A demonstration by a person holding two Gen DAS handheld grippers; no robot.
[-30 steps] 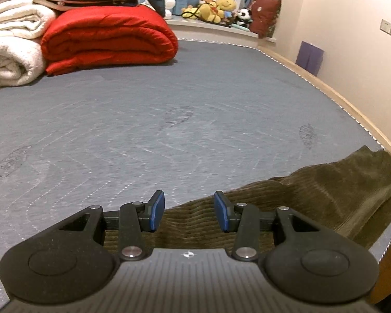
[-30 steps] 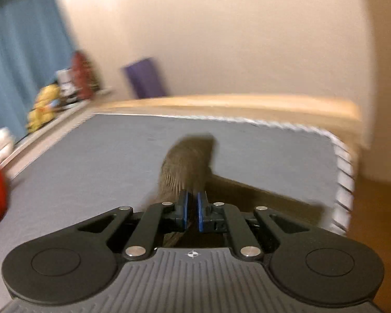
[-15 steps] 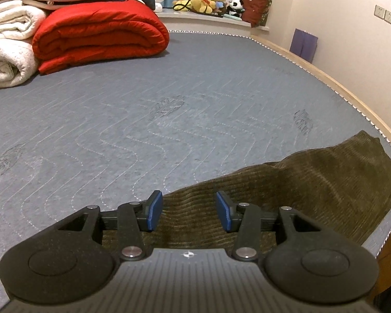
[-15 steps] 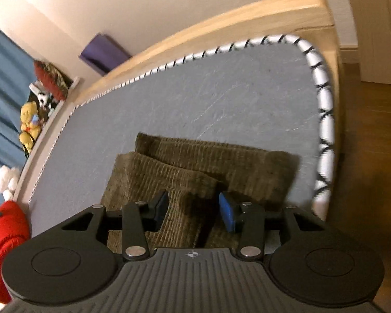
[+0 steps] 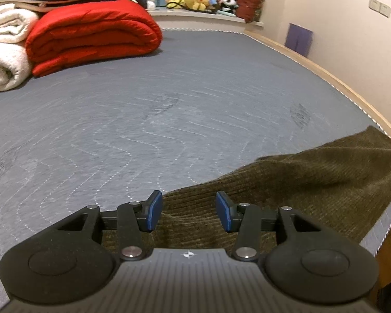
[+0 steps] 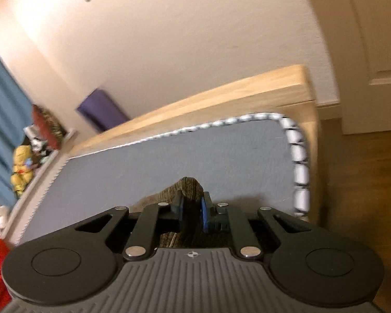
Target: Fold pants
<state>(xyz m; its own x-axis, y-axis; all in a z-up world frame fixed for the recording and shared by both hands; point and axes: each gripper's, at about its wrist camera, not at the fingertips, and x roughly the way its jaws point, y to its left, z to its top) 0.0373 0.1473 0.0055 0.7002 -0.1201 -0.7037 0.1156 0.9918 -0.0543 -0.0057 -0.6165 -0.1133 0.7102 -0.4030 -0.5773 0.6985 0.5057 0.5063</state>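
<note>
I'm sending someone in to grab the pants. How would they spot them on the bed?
Start at the grey mattress, with folded bedding stacked at its far end. The pants lie at the near corner by the wooden bed frame. They are olive-brown ribbed corduroy, unlike the red quilt and white blankets.

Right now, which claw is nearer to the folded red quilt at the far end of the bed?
Left. The left claw faces the folded red quilt across bare mattress. The right claw, closing on the olive corduroy pants, only glimpses red at its view's edge.
</note>
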